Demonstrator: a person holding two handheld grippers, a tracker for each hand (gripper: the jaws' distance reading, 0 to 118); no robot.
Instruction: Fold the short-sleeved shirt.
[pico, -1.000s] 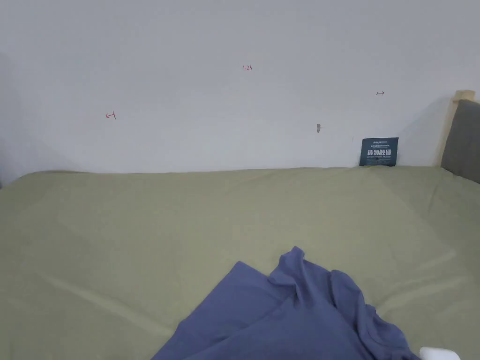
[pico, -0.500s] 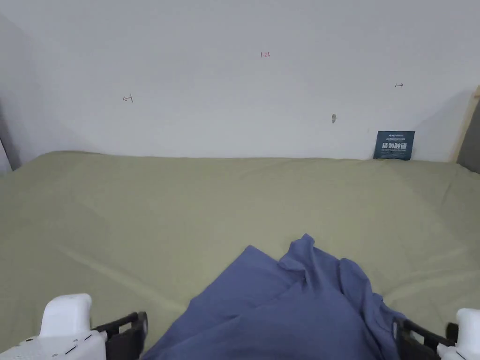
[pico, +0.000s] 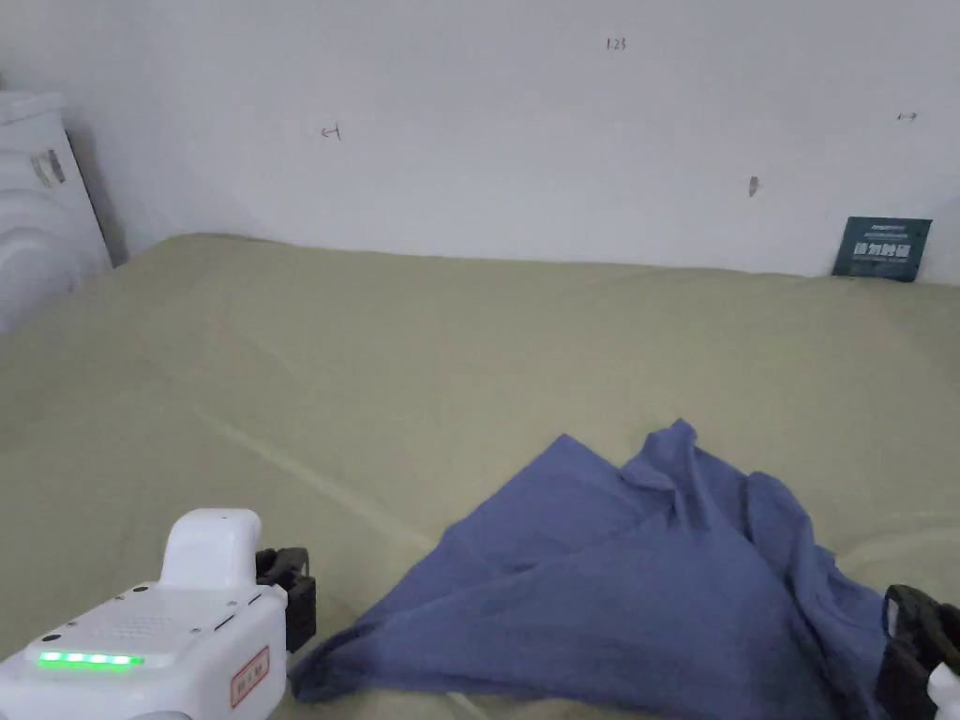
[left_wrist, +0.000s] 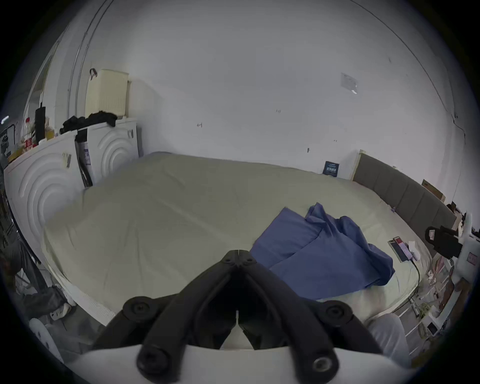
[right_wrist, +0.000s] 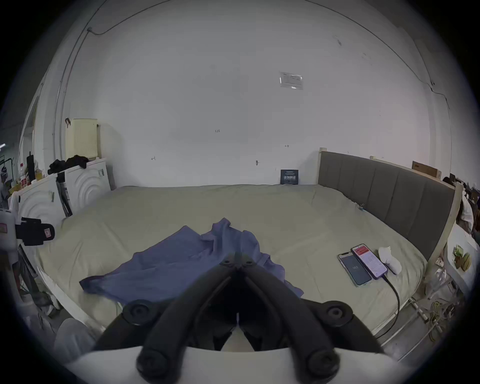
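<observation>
Pale green bed sheet (pico: 450, 375) stretched over a bed, backed by a white wall (pico: 525, 122); grey padded headboard (right_wrist: 389, 192) at 3 o'clock in the right gripper view. White cabinets (left_wrist: 44, 181) at 9 o'clock in the left gripper view, with dark clothing heaped on top.

Blue short-sleeved shirt (pico: 609, 581) lying crumpled on the sheet near the front edge of the bed, at 5 o'clock in the head view; unfolded, bunched into ridges along its far side, one corner spread flat toward 7 o'clock.

Left gripper (left_wrist: 237, 256) held off the shirt, just beside its near corner; jaws pressed together at the tips, nothing between them. Seen at 7 o'clock in the head view, white housing with a green light strip.

Right gripper (right_wrist: 236, 257) poised over the near part of the shirt; jaws closed tip to tip, no cloth seen between them. Contact with the fabric cannot be judged.

Two phones (right_wrist: 363, 262) side by side on the sheet at 3 o'clock of the shirt, well apart from it, with a cable trailing off the bed edge. White crumpled item (right_wrist: 389, 257) just beside the phones.
</observation>
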